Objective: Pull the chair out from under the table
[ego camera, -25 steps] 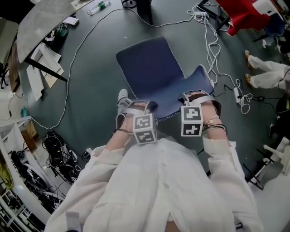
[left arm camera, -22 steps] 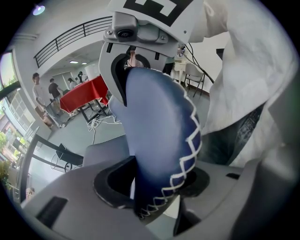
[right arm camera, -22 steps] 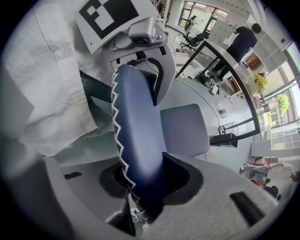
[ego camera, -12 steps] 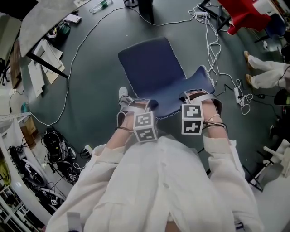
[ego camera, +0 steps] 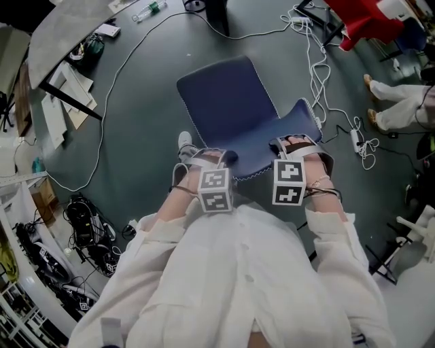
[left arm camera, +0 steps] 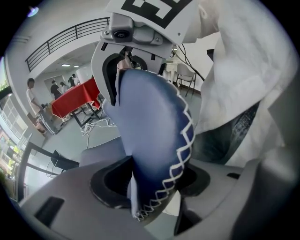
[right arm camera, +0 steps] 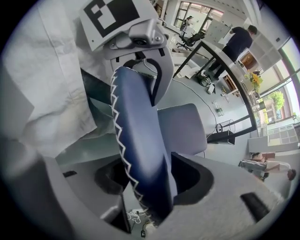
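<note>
The dark blue chair (ego camera: 228,102) stands on the grey floor, out from under the table (ego camera: 68,27), with its seat facing away from me. I hold its white-stitched backrest (ego camera: 272,146) at the top edge with both grippers. My left gripper (ego camera: 207,158) is shut on the backrest's left end (left arm camera: 150,126), which fills its jaws (left arm camera: 154,187). The jaws of my right gripper (ego camera: 296,141) have just been opening. The backrest (right arm camera: 138,140) still stands between them (right arm camera: 150,187), with a gap at the left pad.
White cables (ego camera: 319,61) trail over the floor to the chair's right. A red piece of furniture (ego camera: 360,20) and a person's legs (ego camera: 401,109) are at the far right. Boxes and black gear (ego camera: 81,231) crowd the left. My white coat fills the foreground.
The chair and both hands stay where they were; only the view shifts slightly.
</note>
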The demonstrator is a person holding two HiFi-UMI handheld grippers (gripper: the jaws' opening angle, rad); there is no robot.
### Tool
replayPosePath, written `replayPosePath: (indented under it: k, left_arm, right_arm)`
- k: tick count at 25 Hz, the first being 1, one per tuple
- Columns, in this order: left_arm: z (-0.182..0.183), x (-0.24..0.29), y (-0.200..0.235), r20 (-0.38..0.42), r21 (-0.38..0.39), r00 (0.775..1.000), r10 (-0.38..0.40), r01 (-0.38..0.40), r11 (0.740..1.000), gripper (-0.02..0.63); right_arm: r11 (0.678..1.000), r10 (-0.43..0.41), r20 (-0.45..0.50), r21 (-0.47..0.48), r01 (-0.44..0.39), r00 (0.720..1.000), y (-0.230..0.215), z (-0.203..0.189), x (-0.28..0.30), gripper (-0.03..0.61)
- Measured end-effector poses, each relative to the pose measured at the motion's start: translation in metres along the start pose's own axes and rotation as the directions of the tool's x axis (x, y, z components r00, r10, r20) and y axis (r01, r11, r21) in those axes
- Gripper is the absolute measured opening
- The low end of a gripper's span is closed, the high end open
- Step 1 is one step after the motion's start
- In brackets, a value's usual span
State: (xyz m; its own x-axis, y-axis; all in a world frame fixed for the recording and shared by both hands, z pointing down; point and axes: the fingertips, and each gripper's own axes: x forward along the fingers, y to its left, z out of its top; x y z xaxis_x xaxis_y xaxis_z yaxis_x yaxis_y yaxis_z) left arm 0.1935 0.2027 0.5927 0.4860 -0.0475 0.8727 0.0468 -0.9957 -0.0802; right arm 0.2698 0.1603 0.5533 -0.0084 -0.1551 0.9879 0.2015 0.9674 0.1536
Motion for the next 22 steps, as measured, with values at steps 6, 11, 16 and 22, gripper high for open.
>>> replayPosePath:
  k: [6,11,16,22]
  left_arm:
    - [-0.007,-0.027,-0.006,0.01,-0.025,0.995,-0.1,0.1,0.995,0.258]
    - [-0.015,-0.057,-0.012,0.033,-0.056,0.992,-0.125,0.127,0.99,0.258]
    - [-0.002,-0.09,-0.007,0.121,-0.17,0.98,-0.156,0.175,0.97,0.258]
    - [0.043,-0.127,0.014,0.314,-0.252,0.948,-0.059,0.143,0.957,0.258]
  right_arm:
    - [1.0,-0.005,0.02,0.026,0.004,1.0,0.006,0.003,-0.016,0.227]
    - [0.997,-0.016,0.067,0.08,0.01,0.998,0.011,0.01,-0.034,0.227]
    - [0.982,-0.035,0.189,0.19,-0.002,0.981,0.008,0.023,-0.062,0.227]
    - [0.919,-0.113,0.423,0.389,-0.067,0.899,-0.003,0.028,-0.101,0.225]
